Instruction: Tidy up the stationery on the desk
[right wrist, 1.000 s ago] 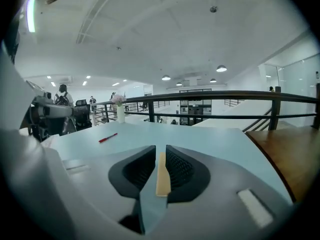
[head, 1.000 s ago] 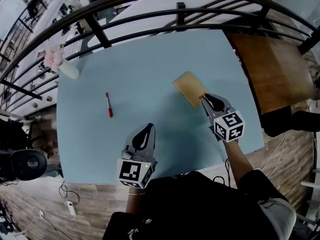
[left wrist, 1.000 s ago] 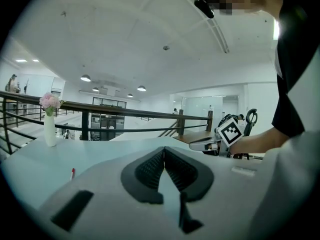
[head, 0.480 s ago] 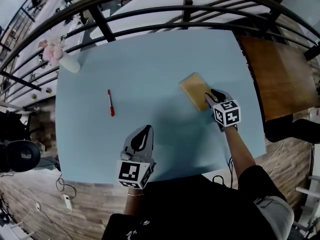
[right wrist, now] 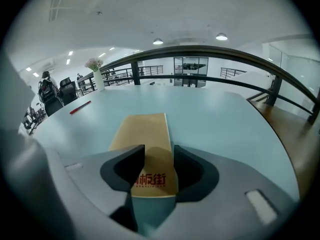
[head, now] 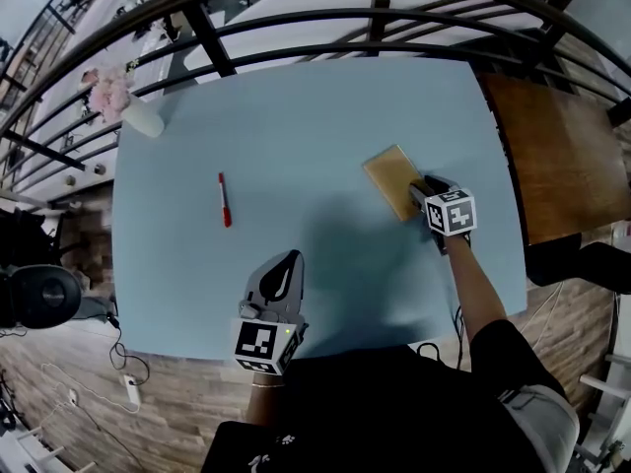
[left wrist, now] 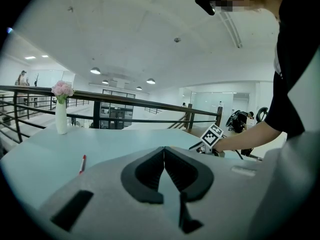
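A flat brown paper pouch (head: 392,178) with red print lies on the pale blue desk (head: 296,116) at the right. My right gripper (head: 422,187) is open, its jaws spread over the pouch's (right wrist: 142,134) near end, one on each side of the red print. A red pen (head: 225,200) lies alone on the desk's left half, and shows small in the left gripper view (left wrist: 82,164) and the right gripper view (right wrist: 80,107). My left gripper (head: 286,264) hangs near the desk's front edge, shut with nothing in it (left wrist: 164,149), well short of the pen.
A white vase with pink flowers (head: 123,101) stands at the desk's far left corner. A dark metal railing (head: 375,13) runs along the far edge. A brown wooden table (head: 562,146) adjoins the desk on the right.
My right gripper has moved forward, and its jaws now reach over the pouch's near end. The left gripper stays put near the front edge.
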Motion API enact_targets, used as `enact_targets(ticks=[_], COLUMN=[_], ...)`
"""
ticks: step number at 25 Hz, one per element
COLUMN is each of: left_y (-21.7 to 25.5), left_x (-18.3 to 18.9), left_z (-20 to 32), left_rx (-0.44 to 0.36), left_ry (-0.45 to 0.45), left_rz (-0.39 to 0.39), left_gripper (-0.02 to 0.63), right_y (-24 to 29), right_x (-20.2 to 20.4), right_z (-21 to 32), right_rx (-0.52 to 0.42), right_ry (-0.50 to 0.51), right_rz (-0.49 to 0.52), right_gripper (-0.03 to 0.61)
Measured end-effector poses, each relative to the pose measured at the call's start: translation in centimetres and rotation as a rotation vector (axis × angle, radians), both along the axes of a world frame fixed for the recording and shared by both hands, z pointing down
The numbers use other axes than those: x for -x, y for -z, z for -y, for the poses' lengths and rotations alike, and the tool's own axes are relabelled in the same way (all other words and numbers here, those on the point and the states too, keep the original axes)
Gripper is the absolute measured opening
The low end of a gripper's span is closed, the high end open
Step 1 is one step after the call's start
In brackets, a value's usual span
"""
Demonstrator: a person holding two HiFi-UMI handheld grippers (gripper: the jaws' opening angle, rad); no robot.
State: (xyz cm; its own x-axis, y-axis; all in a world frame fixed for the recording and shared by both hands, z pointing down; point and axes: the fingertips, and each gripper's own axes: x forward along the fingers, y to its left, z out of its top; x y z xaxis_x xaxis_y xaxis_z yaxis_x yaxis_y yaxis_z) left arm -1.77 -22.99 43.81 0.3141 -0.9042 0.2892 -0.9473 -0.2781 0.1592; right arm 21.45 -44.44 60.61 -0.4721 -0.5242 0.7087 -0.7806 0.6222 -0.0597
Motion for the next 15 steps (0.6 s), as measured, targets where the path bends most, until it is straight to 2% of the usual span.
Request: enact_targets(ticks=[6,10,15], left_y=[-0.8,-2.0,-5.0], left_x=[0.2,0.0,-2.3], left_z=[-0.3,0.2,2.2], left_rx=[0.024,0.06,0.148], left_ry=[0.01,0.01,-0.062], left_rz=[-0.012,-0.064,-0.128], left_gripper=[0.002,0.002,0.014], right_y=[-0.1,-0.1,-0.2], right_x=[0.2,0.9,2.5], right_z=[-0.4,-1.1,-2.4], right_rx=[0.029,0.038,0.038], right_ry=[-0.007,0.005,0.029], right_rz=[0.017,0.003,-0.006], right_gripper=[0.186,0.184,0.184])
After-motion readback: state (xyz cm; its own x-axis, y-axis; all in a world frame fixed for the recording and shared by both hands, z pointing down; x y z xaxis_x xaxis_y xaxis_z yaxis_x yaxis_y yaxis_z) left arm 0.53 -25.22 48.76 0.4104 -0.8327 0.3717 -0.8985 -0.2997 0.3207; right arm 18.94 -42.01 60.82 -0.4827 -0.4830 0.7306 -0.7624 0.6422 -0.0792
